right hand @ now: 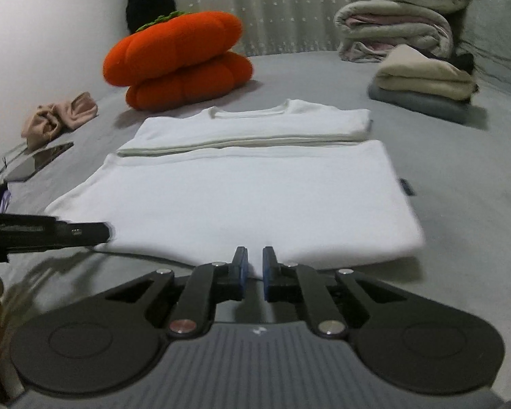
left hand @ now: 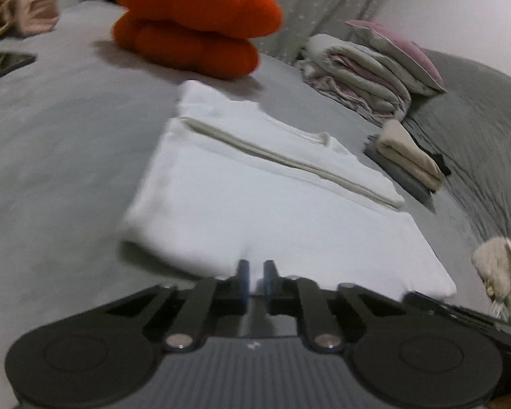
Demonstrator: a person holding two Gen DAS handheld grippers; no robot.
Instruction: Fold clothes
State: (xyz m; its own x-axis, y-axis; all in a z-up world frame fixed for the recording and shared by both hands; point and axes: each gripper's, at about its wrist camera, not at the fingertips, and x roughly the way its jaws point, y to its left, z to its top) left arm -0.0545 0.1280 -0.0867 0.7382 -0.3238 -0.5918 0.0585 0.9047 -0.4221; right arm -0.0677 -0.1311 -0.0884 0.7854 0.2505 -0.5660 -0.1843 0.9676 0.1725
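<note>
On bed (right hand: pixel 460 177), white shirt (right hand: pixel 242 184) flat, sleeves folded in, collar far, hem near; long axis away from both grippers. Left gripper (left hand: pixel 255 269) and right gripper (right hand: pixel 254 255) at near hem, fingers nearly closed, probably pinching hem fabric, contact blurred. Right nearer hem's middle, left toward left corner.

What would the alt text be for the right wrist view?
A partly folded white T-shirt lies flat on a grey bed, its near hem pinched by the right gripper. Behind it sit two stacked orange pumpkin cushions and folded clothes.
</note>
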